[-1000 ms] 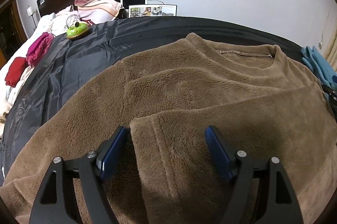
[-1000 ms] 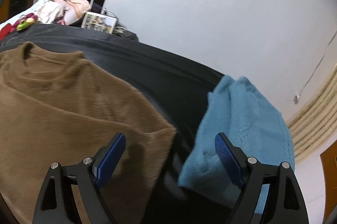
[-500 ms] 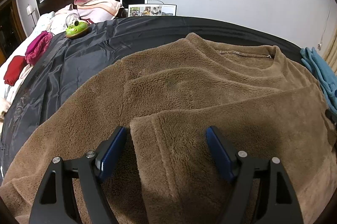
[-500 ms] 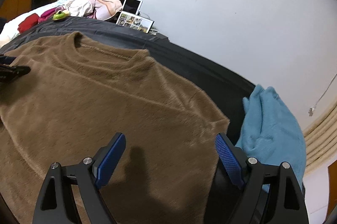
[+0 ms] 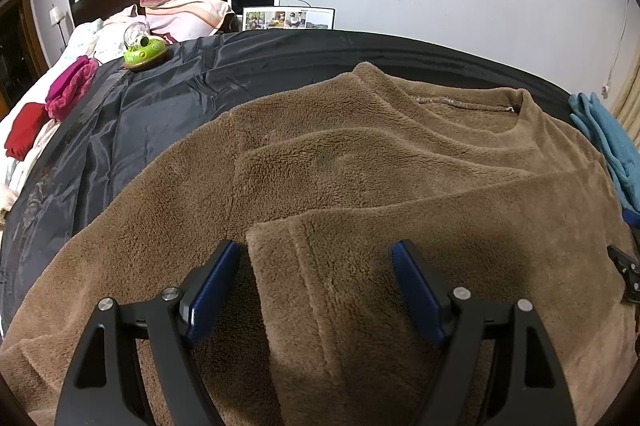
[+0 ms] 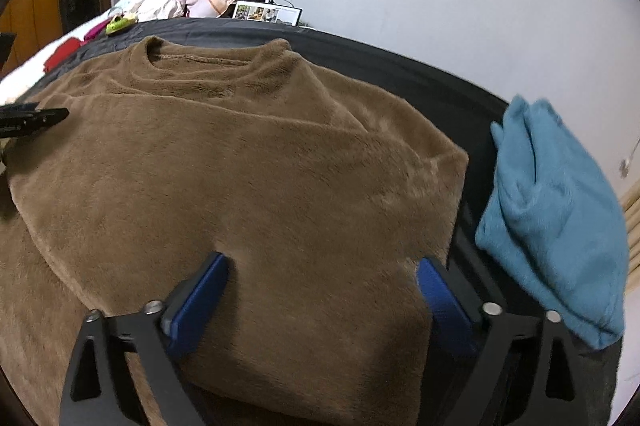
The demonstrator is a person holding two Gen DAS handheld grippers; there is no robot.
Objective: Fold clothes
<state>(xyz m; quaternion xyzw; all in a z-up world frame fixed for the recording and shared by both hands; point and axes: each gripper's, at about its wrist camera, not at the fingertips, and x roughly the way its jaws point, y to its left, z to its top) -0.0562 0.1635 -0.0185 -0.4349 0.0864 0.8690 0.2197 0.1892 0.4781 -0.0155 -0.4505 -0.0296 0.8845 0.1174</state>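
Black sheet (image 5: pixel 168 106) w/ brown fleece top (image 5: pixel 360 162); left gripper (image 5: pixel 316 278) wide astride sleeve, right gripper (image 6: pixel 322 290) opening, both gripping nothing.

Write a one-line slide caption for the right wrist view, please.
Right gripper, jaws opening, over the folded side of a brown fleece sweater on a dark sheet, blue garment beside.
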